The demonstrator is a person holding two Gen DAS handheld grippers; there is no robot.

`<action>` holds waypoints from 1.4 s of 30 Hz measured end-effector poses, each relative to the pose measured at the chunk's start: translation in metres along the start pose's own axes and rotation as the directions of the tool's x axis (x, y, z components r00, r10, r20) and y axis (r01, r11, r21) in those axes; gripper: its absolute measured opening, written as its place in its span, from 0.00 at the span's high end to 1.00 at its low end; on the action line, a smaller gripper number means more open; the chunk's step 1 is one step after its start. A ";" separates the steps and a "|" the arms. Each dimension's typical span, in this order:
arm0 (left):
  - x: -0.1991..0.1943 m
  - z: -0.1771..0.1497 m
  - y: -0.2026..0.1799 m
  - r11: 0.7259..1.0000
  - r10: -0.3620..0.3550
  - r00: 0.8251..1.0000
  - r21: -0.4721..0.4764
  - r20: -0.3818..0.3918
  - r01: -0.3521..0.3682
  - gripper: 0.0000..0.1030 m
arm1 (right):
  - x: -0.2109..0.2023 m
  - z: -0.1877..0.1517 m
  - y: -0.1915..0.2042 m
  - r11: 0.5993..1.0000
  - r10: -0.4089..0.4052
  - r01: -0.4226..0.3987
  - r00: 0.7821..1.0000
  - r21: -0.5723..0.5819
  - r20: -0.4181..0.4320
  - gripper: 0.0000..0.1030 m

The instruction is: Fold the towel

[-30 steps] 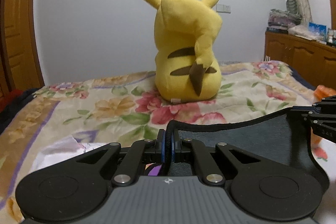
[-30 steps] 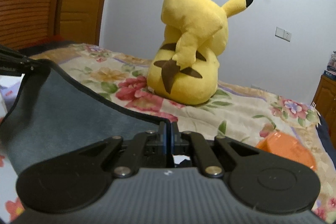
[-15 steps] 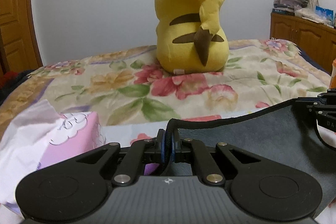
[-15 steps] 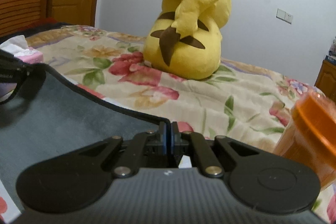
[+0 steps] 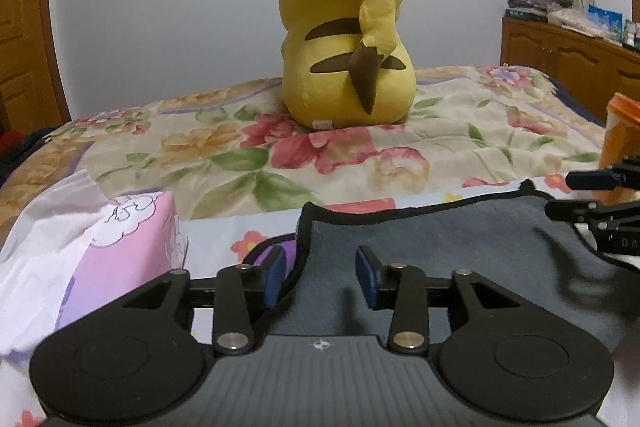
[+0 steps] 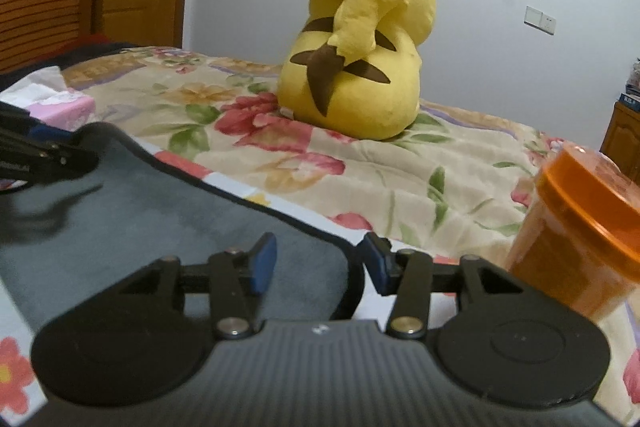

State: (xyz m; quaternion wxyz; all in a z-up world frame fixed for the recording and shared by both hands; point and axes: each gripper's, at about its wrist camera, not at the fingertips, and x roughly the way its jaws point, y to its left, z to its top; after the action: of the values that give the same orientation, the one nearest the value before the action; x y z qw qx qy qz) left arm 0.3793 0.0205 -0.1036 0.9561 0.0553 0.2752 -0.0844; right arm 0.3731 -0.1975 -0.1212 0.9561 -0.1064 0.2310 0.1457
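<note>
A dark grey towel [image 5: 460, 247] with a black hem lies flat on the flowered bedspread; it also shows in the right wrist view [image 6: 140, 211]. My left gripper [image 5: 320, 277] is open, its blue pads apart over the towel's far left corner. My right gripper [image 6: 316, 265] is open over the towel's far right corner. Neither holds the towel. The right gripper shows at the right edge of the left wrist view [image 5: 600, 199], and the left gripper at the left edge of the right wrist view [image 6: 36, 155].
A yellow Pikachu plush [image 5: 344, 27] sits further back on the bed. A pink tissue box [image 5: 120, 255] stands left of the towel. An orange lidded jar [image 6: 576, 231] stands right of it. A wooden cabinet [image 5: 568, 63] is at the far right.
Both grippers came down to the bed with the towel's edge, then opened and let it go. The towel now lies flat.
</note>
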 end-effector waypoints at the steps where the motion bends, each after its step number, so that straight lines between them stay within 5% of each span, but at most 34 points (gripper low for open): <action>1: -0.004 -0.001 -0.001 1.000 -0.003 1.000 -0.005 0.002 0.003 0.54 | -0.004 0.000 0.001 1.000 0.007 -0.007 1.000 0.005 -0.002 0.53; 30: -0.129 -0.006 -0.029 1.000 -0.005 1.000 0.005 -0.013 0.005 0.22 | -0.140 0.005 0.025 0.986 0.058 -0.062 0.998 0.152 0.030 0.49; 42: -0.192 0.003 -0.039 0.999 -0.013 1.000 0.031 0.028 0.012 0.07 | -0.189 0.008 0.040 0.983 0.008 -0.023 0.997 0.181 0.080 0.12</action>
State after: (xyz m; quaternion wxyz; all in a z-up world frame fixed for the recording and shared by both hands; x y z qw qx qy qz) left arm 0.2131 0.0072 -0.0003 0.9584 0.0669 0.2606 -0.0954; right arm 0.2021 -0.2015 -0.0302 0.9690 -0.0110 0.2063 0.1355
